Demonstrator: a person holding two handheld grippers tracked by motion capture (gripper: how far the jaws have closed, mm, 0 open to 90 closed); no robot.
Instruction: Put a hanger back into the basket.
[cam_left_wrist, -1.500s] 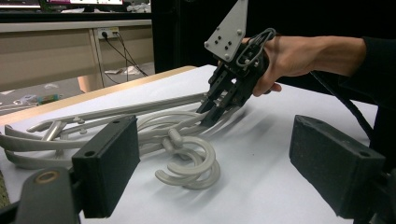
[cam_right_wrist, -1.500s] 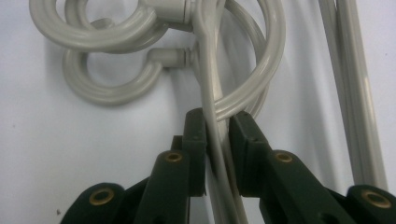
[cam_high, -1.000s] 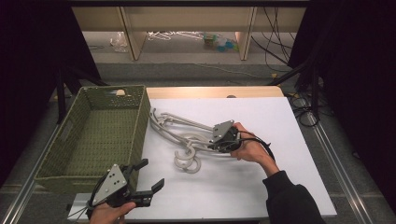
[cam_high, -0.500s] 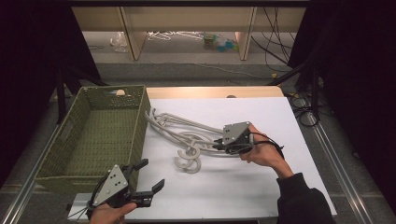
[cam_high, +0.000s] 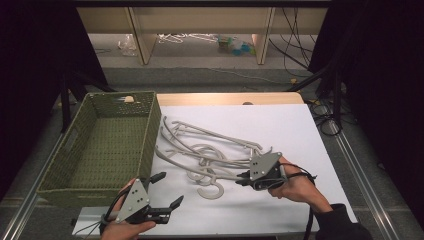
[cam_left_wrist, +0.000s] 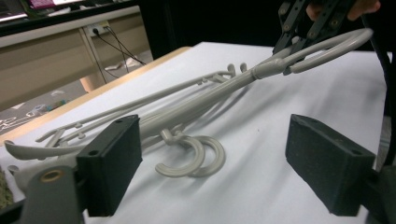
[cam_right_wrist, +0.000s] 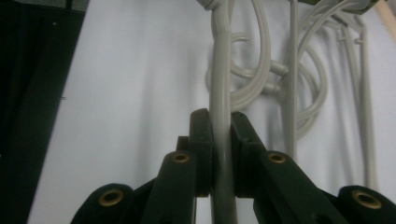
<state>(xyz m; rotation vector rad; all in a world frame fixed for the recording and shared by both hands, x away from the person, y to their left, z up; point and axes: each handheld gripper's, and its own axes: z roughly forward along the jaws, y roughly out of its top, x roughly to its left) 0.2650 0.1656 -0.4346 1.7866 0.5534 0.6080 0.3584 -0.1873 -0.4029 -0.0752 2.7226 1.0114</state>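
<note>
Several grey plastic hangers (cam_high: 210, 145) lie tangled on the white table (cam_high: 290, 130). My right gripper (cam_high: 241, 178) is shut on a thin rod of one hanger (cam_right_wrist: 220, 70), at the pile's front right. In the left gripper view that hanger (cam_left_wrist: 280, 60) is lifted at its hook end, with the right gripper (cam_left_wrist: 313, 18) above it. My left gripper (cam_high: 169, 189) is open near the table's front edge, left of the pile. Nothing is between its pads (cam_left_wrist: 109, 168), and two hooks (cam_left_wrist: 191, 161) lie on the table ahead of it.
A green woven basket (cam_high: 150, 135) stands at the table's left side, right beside the hangers. Its inside looks bare. White tabletop lies open to the right (cam_high: 300, 150) and along the front. Shelves and cables are beyond the far edge.
My right gripper has moved toward the front right, dragging its hanger with it out of the pile. The left gripper has stayed in place, still open.
</note>
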